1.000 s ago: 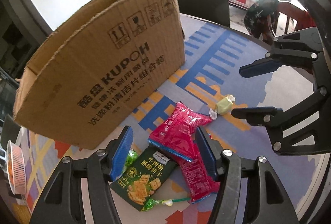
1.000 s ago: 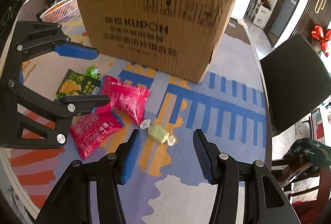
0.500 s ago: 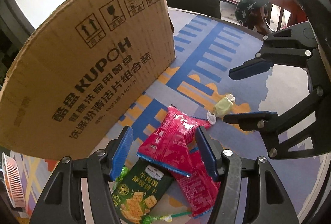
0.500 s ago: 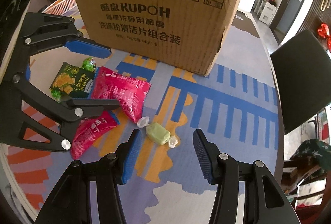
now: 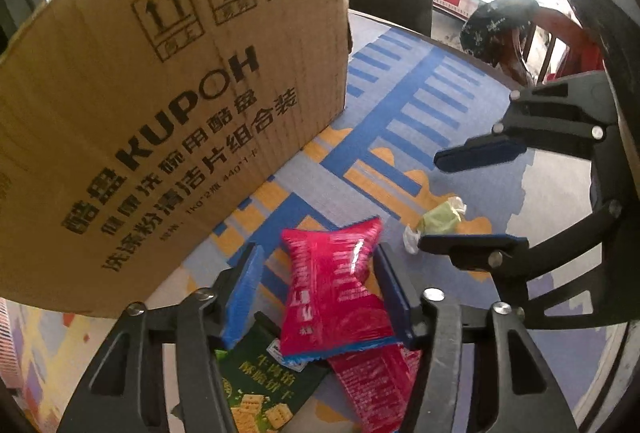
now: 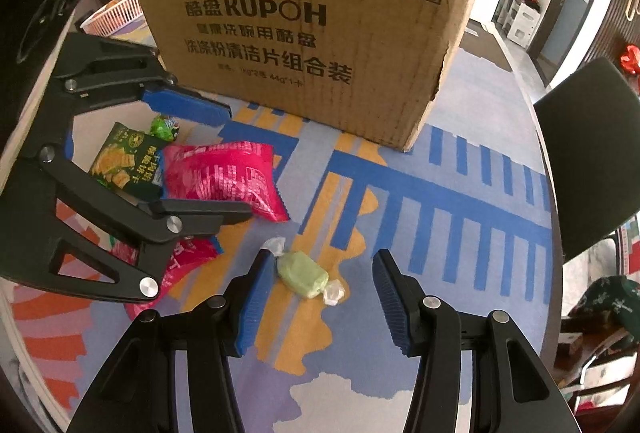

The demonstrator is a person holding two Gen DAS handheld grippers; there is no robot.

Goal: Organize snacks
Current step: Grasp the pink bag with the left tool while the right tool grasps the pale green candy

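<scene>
Your left gripper (image 5: pixel 318 297) has just been closing around the puffy red foil snack packet (image 5: pixel 336 285) without a full clamp yet; your right gripper (image 6: pixel 320 307) stands apart around the pale green wrapped candy (image 6: pixel 303 274). All snacks lie on the patterned table (image 6: pixel 460 233) before the brown cardboard box (image 6: pixel 312 21) — none visibly packed.

right gripper (image 6: pixel 316 297) open | green candy (image 6: pixel 303 274) between jaws | box (image 6: pixel 320 29) behind

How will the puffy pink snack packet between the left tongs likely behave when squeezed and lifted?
The pink snack packet looks air-filled and glossy, so it will probably give and may slip. It seems light for its size. It overlaps the green cracker packet, which might shift.
</scene>
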